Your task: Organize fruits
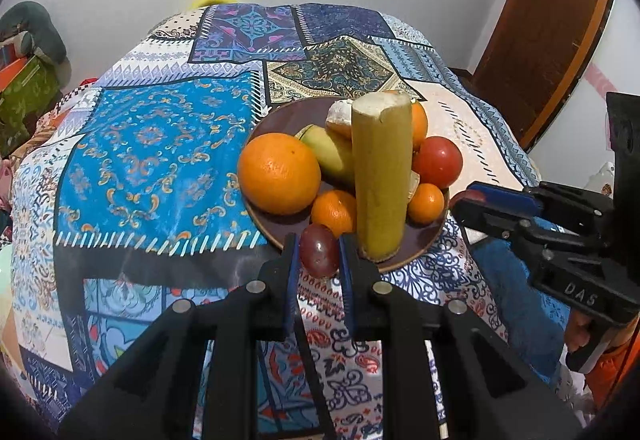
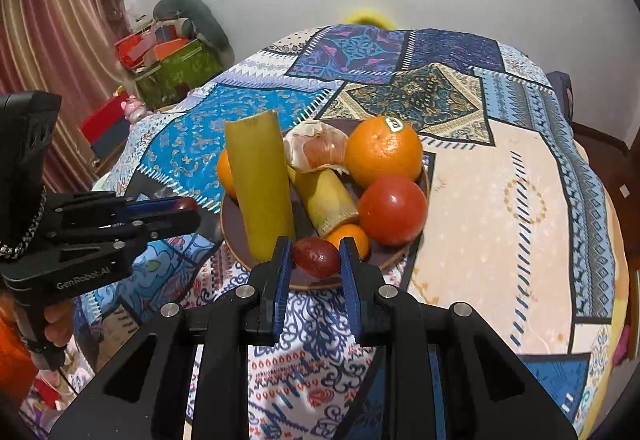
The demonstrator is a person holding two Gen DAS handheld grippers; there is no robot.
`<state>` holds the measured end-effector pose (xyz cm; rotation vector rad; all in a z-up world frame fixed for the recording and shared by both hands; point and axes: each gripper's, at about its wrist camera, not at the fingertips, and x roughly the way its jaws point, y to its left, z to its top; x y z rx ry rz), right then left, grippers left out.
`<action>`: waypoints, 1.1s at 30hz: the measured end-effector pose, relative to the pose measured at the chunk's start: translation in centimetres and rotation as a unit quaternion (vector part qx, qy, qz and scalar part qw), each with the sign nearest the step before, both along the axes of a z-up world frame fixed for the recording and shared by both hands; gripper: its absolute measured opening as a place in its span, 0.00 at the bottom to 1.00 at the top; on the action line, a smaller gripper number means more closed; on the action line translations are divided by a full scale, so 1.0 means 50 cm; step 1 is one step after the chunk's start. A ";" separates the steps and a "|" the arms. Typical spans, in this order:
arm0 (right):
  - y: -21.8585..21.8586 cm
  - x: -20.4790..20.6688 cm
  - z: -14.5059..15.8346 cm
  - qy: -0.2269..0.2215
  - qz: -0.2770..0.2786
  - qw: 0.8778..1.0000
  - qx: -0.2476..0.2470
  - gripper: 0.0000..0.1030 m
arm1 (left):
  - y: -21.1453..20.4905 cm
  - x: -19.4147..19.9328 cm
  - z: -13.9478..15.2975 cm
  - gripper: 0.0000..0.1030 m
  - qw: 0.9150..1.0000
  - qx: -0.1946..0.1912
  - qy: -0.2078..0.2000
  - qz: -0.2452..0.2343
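Observation:
A brown plate [image 1: 280,112] [image 2: 236,240] on the patterned tablecloth holds a big orange [image 1: 279,173] [image 2: 383,153], a tomato [image 1: 437,162] [image 2: 392,210], small mandarins [image 1: 334,212], a peeled mandarin [image 2: 316,149] and two yellow-green cut stalk pieces [image 1: 382,176] [image 2: 260,188]. My left gripper [image 1: 319,252] is shut on a dark red grape [image 1: 319,250] just above the plate's near rim; it also shows from the side in the right wrist view [image 2: 188,209]. My right gripper [image 2: 315,258] is shut on a second red grape [image 2: 316,257] at the plate's near edge; it also shows in the left wrist view [image 1: 466,200].
The table [image 1: 152,144] falls away at its edges on all sides. Boxes and a cushion [image 2: 176,60] are piled at the far left by a curtain. A wooden door [image 1: 548,20] stands at the right.

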<state>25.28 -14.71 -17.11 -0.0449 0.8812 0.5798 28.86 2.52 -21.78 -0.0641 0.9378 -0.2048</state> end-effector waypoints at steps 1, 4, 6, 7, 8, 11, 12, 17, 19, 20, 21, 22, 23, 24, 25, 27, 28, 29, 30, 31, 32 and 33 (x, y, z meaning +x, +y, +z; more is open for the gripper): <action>0.004 0.002 -0.003 0.000 0.001 1.000 -0.001 0.22 | -0.001 0.004 -0.004 0.18 1.000 -0.001 0.002 0.000; 0.012 0.006 -0.011 0.003 0.008 1.000 -0.002 0.22 | -0.002 0.013 -0.015 0.18 1.000 -0.002 0.007 -0.003; 0.017 0.007 -0.015 0.003 0.010 1.000 -0.003 0.22 | -0.003 0.018 -0.022 0.18 1.000 -0.002 0.010 -0.003; 0.019 0.009 -0.017 0.003 0.012 1.000 -0.004 0.22 | -0.003 0.021 -0.026 0.18 1.000 -0.002 0.012 -0.003; 0.022 0.010 -0.019 0.003 0.013 1.000 -0.005 0.22 | -0.002 0.024 -0.029 0.18 1.000 -0.003 0.014 -0.002; 0.026 0.015 -0.023 0.003 0.014 1.000 -0.007 0.22 | -0.001 0.031 -0.036 0.18 1.000 -0.008 0.019 0.000; 0.028 0.016 -0.024 0.005 0.015 1.000 -0.007 0.22 | 0.000 0.033 -0.038 0.18 1.000 -0.011 0.021 0.000; 0.031 0.020 -0.027 0.016 0.023 1.000 -0.007 0.24 | -0.002 0.036 -0.040 0.18 0.999 -0.017 0.027 -0.006; 0.029 0.020 -0.027 0.013 0.021 1.000 -0.008 0.30 | -0.005 0.034 -0.038 0.18 1.000 -0.016 0.026 -0.007; 0.027 0.020 -0.025 0.011 0.017 1.000 -0.009 0.34 | -0.006 0.032 -0.036 0.18 1.000 -0.015 0.026 -0.007; 0.024 0.018 -0.022 0.009 0.015 1.000 -0.008 0.36 | -0.006 0.030 -0.034 0.18 1.000 -0.013 0.024 -0.006; 0.021 0.017 -0.018 0.006 0.013 1.000 -0.005 0.36 | -0.006 0.027 -0.031 0.18 1.000 -0.011 0.022 -0.004; 0.020 0.016 -0.016 0.005 0.013 1.000 -0.005 0.36 | -0.003 0.023 -0.026 0.18 1.000 -0.010 0.019 -0.001; 0.018 0.014 -0.012 0.003 0.012 1.000 -0.004 0.36 | -0.001 0.020 -0.021 0.18 1.000 -0.009 0.017 0.002; 0.016 0.011 -0.006 0.000 0.010 1.000 -0.005 0.36 | 0.002 0.015 -0.013 0.18 1.000 -0.010 0.012 0.006; 0.011 0.006 0.008 -0.009 0.006 1.000 -0.005 0.36 | 0.008 0.003 0.010 0.18 1.000 -0.010 -0.002 0.015; 0.007 0.003 0.018 -0.015 0.003 1.000 -0.003 0.36 | 0.011 -0.008 0.029 0.18 1.000 -0.008 -0.014 0.021; 0.004 -0.002 0.028 -0.020 0.001 1.000 -0.001 0.36 | 0.013 -0.016 0.043 0.18 0.999 -0.007 -0.023 0.024; -0.001 -0.006 0.041 -0.025 -0.003 1.000 0.002 0.36 | 0.015 -0.025 0.060 0.18 0.999 -0.006 -0.034 0.028; -0.006 -0.012 0.055 -0.032 -0.007 0.999 0.005 0.36 | 0.017 -0.040 0.084 0.18 0.998 -0.003 -0.051 0.033; -0.014 -0.020 0.074 -0.042 -0.015 0.999 0.010 0.36 | 0.018 -0.052 0.102 0.18 0.997 -0.001 -0.063 0.037; -0.018 -0.026 0.087 -0.050 -0.019 0.998 0.014 0.36 | 0.019 -0.065 0.124 0.18 0.996 -0.001 -0.077 0.040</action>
